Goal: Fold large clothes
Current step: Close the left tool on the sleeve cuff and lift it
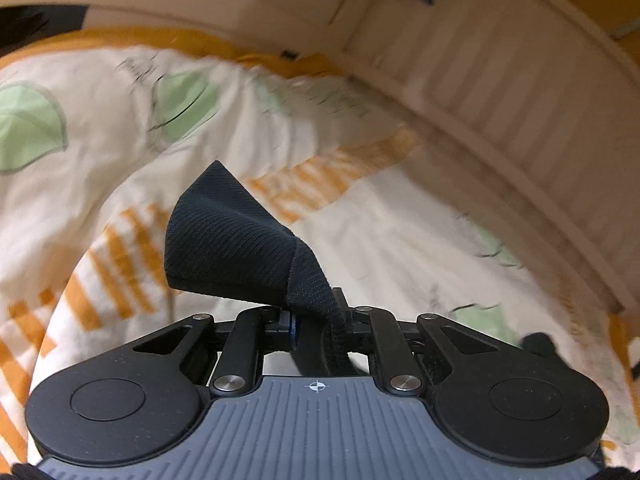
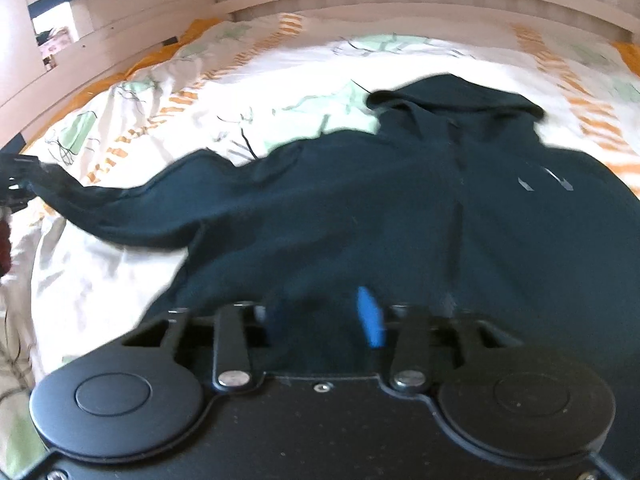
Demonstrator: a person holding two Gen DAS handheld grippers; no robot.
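Observation:
A large dark navy hoodie [image 2: 420,208] lies spread on the bed, hood toward the far side, one sleeve [image 2: 120,208] stretched out to the left. My left gripper [image 1: 308,320] is shut on a dark ribbed cuff [image 1: 232,248] of the garment, which sticks up in front of the jaws. It shows in the right wrist view at the far left, at the sleeve end [image 2: 16,184]. My right gripper [image 2: 324,320] is low over the hoodie's near hem; a blue pad [image 2: 370,316] shows with dark cloth between the fingers, blurred.
The bed has a white duvet [image 1: 360,240] with green and orange prints and an orange edge [image 1: 120,36]. A white slatted bed rail [image 1: 520,120] runs along the far side. A cabinet [image 2: 100,4] stands at the back left.

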